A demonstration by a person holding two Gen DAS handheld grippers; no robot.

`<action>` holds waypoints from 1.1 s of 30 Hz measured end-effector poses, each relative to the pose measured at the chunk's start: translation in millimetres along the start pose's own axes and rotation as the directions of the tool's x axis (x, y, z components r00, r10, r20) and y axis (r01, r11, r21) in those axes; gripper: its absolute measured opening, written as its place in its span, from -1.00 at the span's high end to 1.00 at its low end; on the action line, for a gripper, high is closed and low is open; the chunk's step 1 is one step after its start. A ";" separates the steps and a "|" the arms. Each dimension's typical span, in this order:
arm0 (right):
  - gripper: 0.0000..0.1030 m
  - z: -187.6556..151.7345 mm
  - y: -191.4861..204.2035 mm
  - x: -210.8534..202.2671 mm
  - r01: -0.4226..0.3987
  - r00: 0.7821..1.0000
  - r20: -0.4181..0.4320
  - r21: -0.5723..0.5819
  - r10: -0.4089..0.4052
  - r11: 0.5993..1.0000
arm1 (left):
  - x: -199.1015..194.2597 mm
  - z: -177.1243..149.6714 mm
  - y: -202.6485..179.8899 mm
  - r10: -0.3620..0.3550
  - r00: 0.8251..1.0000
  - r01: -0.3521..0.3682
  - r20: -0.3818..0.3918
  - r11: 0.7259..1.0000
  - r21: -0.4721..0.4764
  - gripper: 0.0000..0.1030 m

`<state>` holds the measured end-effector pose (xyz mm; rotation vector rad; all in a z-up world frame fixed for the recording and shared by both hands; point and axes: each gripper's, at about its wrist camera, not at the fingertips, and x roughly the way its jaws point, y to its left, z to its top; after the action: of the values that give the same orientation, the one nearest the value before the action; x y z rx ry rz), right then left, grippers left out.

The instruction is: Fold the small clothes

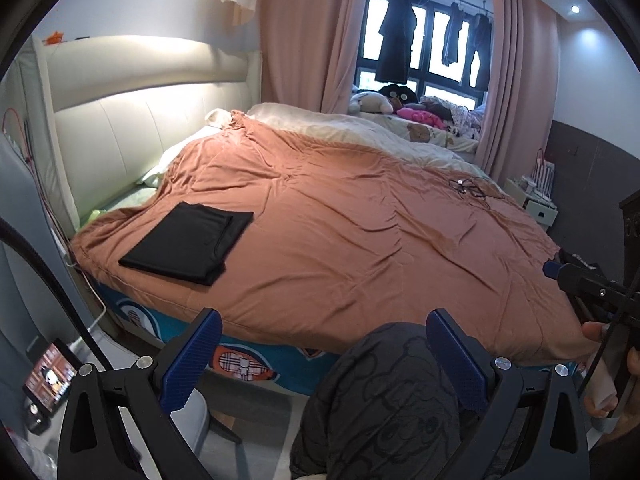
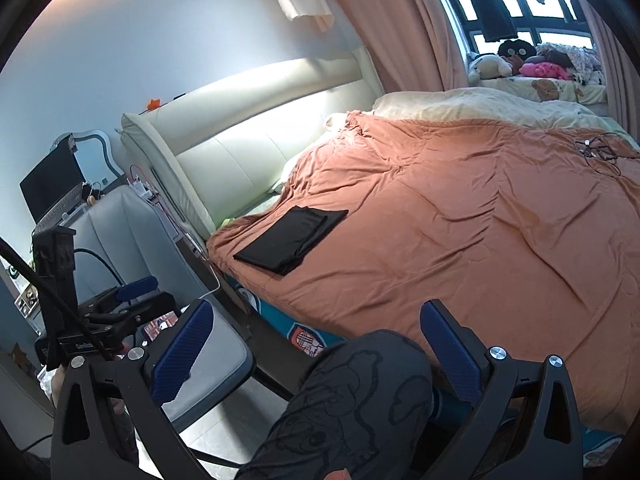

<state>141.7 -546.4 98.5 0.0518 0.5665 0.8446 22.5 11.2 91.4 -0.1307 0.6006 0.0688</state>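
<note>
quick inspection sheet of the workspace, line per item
surface: bed under a rumpled orange duvet, cream blanket along the far side
job's things: black garment lies folded flat near the duvet's headboard-side corner, nothing on it
clutter: tangled thin wires on the far part of the duvet
grippers: left gripper open, empty, off the bed; right gripper open, empty, over a knee
cables: black cable beside the left gripper's camera
surroundings: pink curtains, clothes hanging at the window, soft toys beyond, grey chair beside the bed
</note>
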 end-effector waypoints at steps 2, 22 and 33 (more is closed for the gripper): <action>-1.00 -6.6 -2.5 -2.6 0.019 1.000 0.001 -0.003 -0.019 1.000 | 2.5 -5.8 -3.6 -0.005 1.000 0.005 0.001 1.000 -0.005 -0.99; -1.00 -14.7 -5.5 0.7 0.123 0.992 0.018 -0.010 -0.123 0.992 | 32.0 -22.7 -9.3 -0.029 0.999 0.030 0.013 0.999 -0.039 -0.99; -1.00 -16.0 -7.9 1.5 0.158 0.987 0.018 -0.034 -0.157 0.987 | 31.0 -24.2 -7.8 -0.029 1.000 0.030 0.007 0.998 -0.049 -0.99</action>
<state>140.0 -553.5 82.1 -0.0191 0.5334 0.6994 35.3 0.9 54.8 -0.1865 0.5911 0.0554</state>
